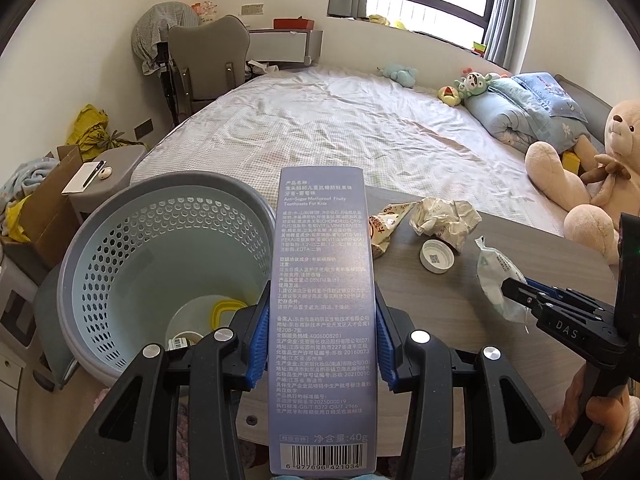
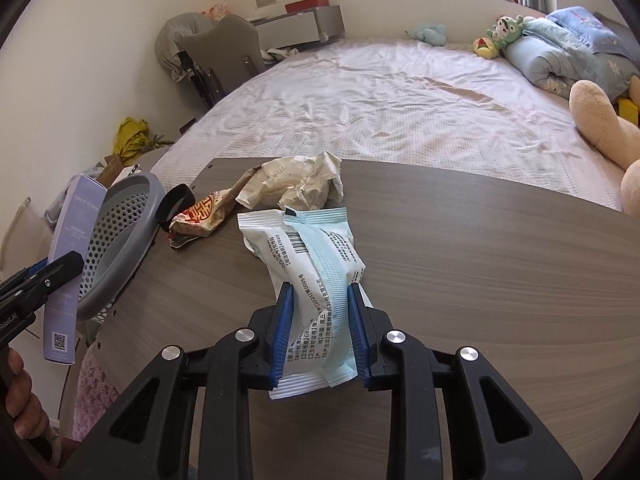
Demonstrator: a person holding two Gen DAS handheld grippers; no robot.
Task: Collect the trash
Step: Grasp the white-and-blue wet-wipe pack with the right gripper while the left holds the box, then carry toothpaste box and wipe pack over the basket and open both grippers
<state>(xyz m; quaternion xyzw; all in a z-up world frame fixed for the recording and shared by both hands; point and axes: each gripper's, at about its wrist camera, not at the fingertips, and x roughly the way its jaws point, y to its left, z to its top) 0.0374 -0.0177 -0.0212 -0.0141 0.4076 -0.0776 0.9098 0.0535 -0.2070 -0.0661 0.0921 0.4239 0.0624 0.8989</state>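
Note:
My left gripper (image 1: 320,322) is shut on a tall lilac toothpaste box (image 1: 324,280), held upright just right of the grey-rimmed, pale blue perforated bin (image 1: 160,264). A yellow item and other bits lie in the bin. In the right wrist view my right gripper (image 2: 320,300) is shut on a white and light-blue wipes packet (image 2: 316,264), raised a little off the wooden table (image 2: 500,280). Left on the table are crumpled paper (image 2: 308,184), a red-printed snack wrapper (image 2: 204,216), a black band (image 2: 174,204) and a white cap (image 1: 437,255).
Behind the table a bed (image 2: 380,112) spreads with pillows and plush toys. A large teddy bear (image 1: 592,184) sits at the right. At the back left stands a grey chair (image 1: 208,64). A cardboard box (image 1: 44,208) and a nightstand (image 1: 108,176) crowd the bin's left side.

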